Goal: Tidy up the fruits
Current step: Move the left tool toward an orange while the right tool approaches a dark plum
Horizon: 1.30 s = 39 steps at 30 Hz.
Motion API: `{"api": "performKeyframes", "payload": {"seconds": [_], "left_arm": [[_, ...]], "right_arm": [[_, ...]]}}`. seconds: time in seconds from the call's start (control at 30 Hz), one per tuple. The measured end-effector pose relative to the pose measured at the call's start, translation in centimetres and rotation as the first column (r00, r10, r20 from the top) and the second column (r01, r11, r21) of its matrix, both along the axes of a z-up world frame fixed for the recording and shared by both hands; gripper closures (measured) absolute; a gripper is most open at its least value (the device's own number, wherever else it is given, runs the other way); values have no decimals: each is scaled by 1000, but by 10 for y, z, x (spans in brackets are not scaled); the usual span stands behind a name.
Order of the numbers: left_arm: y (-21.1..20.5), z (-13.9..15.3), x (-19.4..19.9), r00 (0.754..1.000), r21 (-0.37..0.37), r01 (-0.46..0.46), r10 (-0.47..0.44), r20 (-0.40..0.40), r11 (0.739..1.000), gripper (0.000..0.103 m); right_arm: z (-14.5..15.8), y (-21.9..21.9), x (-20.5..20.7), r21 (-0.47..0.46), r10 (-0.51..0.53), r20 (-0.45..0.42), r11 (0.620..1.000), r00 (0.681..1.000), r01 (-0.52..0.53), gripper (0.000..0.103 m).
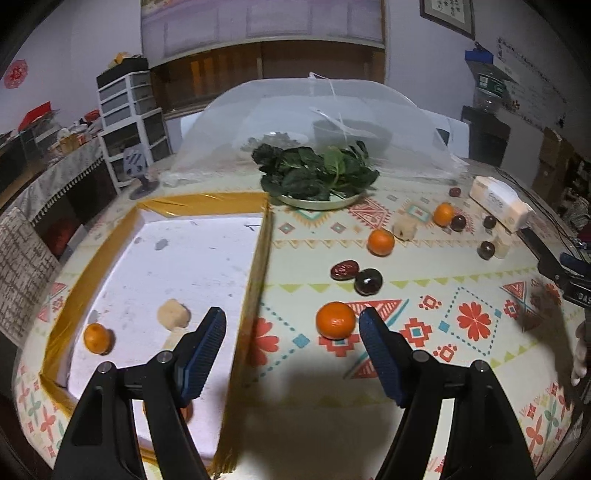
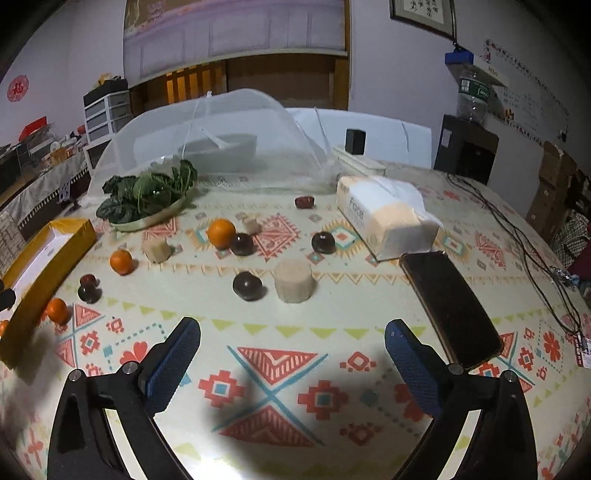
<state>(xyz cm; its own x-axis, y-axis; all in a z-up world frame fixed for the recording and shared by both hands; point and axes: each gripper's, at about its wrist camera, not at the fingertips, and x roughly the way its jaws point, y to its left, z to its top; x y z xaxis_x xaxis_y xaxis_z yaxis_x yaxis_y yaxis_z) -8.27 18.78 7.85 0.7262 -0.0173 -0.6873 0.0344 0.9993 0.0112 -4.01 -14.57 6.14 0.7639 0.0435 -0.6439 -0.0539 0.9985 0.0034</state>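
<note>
My left tongs (image 1: pixel 291 325) wide, empty, over box (image 1: pixel 258 266) wall; right tongs (image 2: pixel 291 332) wide, empty, over bare cloth. Orange (image 1: pixel 335 319) just beside left tongs' right tip, outside box. Risk: tip nudges it, it rolls off; left finger may catch wall

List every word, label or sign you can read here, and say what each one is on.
"Face": tissue pack on the table.
Red paper wall sign: a single character, too blurred to read.
Framed calligraphy: too small to read.
Water bottle label: illegible.
Wall chart: illegible.
</note>
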Motion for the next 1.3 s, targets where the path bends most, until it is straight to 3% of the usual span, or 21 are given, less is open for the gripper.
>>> {"api": "performKeyframes", "payload": {"seconds": [0.2,0.27,0.33,0.43,0.5,0.6,0.8,0.93,1.1,1.2,1.3], "left_arm": [[-18,-2,8,995,-49,96,-97,-17,994,31],[-29,-3,12,990,-39,137,-138,-27,990,48],[-39,-6,17,984,-39,171,-172,-42,985,55],[-51,-8,24,977,-48,204,-206,-54,978,56],[-58,-7,31,974,-56,215,-218,-61,975,56],[-68,-2,46,972,-66,223,-227,-65,973,56],[-85,-1,71,966,-31,249,-250,-68,968,56],[-96,-9,97,957,-40,270,-273,-101,962,56],[-93,-12,121,963,-37,242,-244,-112,970,56],[-89,-20,139,956,-63,249,-255,-147,967,56],[-92,-33,155,947,-39,258,-261,-187,965,56]], "right_arm": [[-14,16,21,-7,65,-32,998,997,-65,5],[-17,20,27,-13,83,-42,996,996,-84,6],[-19,22,33,-16,92,-51,996,994,-93,8],[-22,22,43,-20,90,-70,996,993,-91,13],[-24,23,51,-9,95,-90,995,991,-96,26],[-26,25,60,7,100,-105,995,990,-99,37],[-21,10,59,69,52,-71,997,996,-47,36],[-22,14,63,159,130,-82,980,988,-116,36],[-25,30,72,142,162,-86,979,983,-148,36],[-22,34,71,143,176,-65,976,982,-165,36],[-18,27,67,158,164,-38,975,986,-156,36]]}}
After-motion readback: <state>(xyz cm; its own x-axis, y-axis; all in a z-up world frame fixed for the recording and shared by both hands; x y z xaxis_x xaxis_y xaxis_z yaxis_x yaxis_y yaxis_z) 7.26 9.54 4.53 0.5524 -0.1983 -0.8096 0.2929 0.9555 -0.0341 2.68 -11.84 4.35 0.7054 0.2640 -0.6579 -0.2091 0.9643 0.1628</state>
